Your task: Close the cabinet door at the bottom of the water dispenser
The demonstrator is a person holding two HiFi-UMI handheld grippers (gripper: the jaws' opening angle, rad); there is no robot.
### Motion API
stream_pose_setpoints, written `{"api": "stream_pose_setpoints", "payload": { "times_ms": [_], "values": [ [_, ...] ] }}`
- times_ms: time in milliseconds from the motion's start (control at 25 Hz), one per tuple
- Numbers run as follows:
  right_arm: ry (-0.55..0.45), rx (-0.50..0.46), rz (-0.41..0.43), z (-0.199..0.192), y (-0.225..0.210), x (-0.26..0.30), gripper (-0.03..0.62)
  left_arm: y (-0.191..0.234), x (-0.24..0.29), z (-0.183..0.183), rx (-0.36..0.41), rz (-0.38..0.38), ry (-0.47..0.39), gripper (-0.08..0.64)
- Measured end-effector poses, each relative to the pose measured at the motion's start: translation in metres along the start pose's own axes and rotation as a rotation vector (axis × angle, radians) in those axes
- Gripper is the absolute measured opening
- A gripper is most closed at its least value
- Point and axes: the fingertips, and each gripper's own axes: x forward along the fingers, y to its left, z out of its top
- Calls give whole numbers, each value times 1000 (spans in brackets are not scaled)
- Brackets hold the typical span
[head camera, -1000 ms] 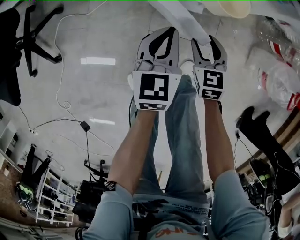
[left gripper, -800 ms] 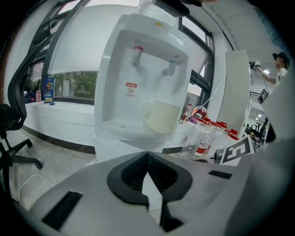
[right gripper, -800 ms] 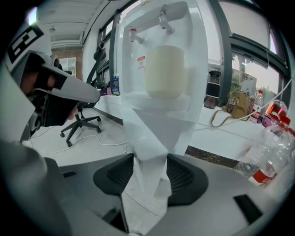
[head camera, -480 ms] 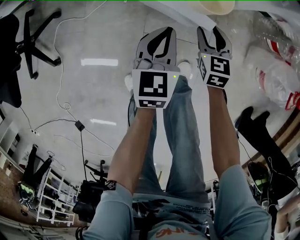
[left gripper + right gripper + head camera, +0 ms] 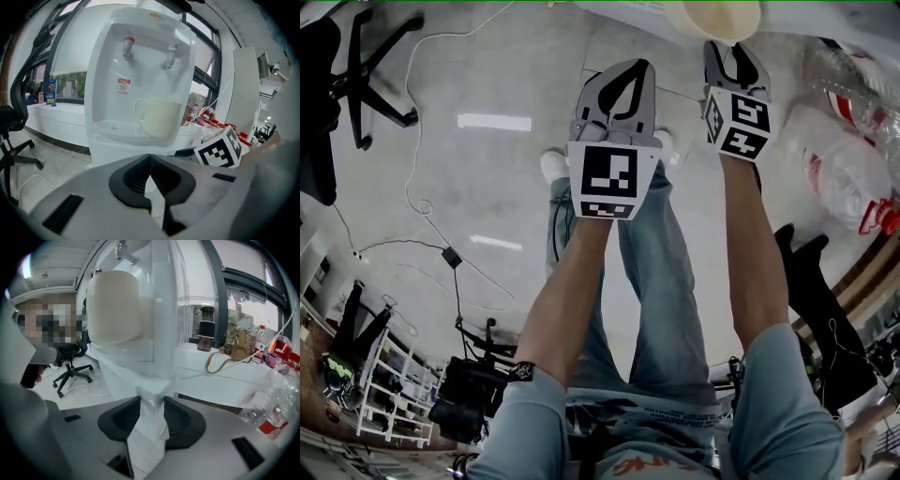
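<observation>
Pale glossy floor (image 5: 497,178): water dispenser (image 5: 136,84) stands on it; office chair base (image 5: 362,81), white cable (image 5: 408,178), black adapter (image 5: 447,255).

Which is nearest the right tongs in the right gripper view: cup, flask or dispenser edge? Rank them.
1. Dispenser edge, between the closing tongs.
2. Cup, upper left.
3. Flask, right, on the sill.

Light-blue sleeves (image 5: 520,429) at lower frame; blue jeans (image 5: 661,281) at centre; white shoes (image 5: 551,166) above; grey left gripper (image 5: 633,67) bearing black-and-white marker cube (image 5: 609,180).
</observation>
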Motion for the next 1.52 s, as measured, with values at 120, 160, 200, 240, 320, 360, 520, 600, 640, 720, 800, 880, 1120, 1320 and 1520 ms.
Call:
{"api": "stream_pose_setpoints", "payload": {
  "times_ms": [120,160,200,240,320,360,520,600,640,720,800,880,1120,1320,1520],
  "values": [
    [-6,9,6,5,-5,5,161,5,0,6,2,15,-8,20],
    [-6,10,9,6,-5,6,160,8,0,8,1,24,-10,20],
    [-7,14,13,7,-6,8,160,10,-1,9,-2,34,-11,20],
    [-7,19,15,8,-7,9,158,12,-1,10,-6,43,-12,20],
    [-8,29,11,9,-10,11,155,13,-1,12,-13,51,-15,20],
    [-7,33,7,10,-12,13,153,13,-2,13,-13,51,-17,20],
    [2,48,3,15,-15,20,147,19,-4,14,-10,61,-14,20],
    [6,53,6,15,-16,20,147,21,-5,14,-11,66,-10,20],
    [8,58,6,15,-16,20,147,21,-6,14,-10,66,-9,20],
    [16,75,6,16,-16,18,147,24,-9,15,-9,69,-7,20],
    [21,99,5,17,-14,13,147,27,-13,17,-15,74,-10,20],
    [23,118,4,17,-11,3,146,28,-16,20,-24,75,-16,20],
    [41,148,1,19,0,-45,115,27,-31,32,-44,60,-30,20],
    [45,138,17,33,20,-87,86,32,-63,49,26,14,-18,20],
    [27,168,31,75,46,-128,48,62,-107,80,0,35,-42,20]
  ]
}}
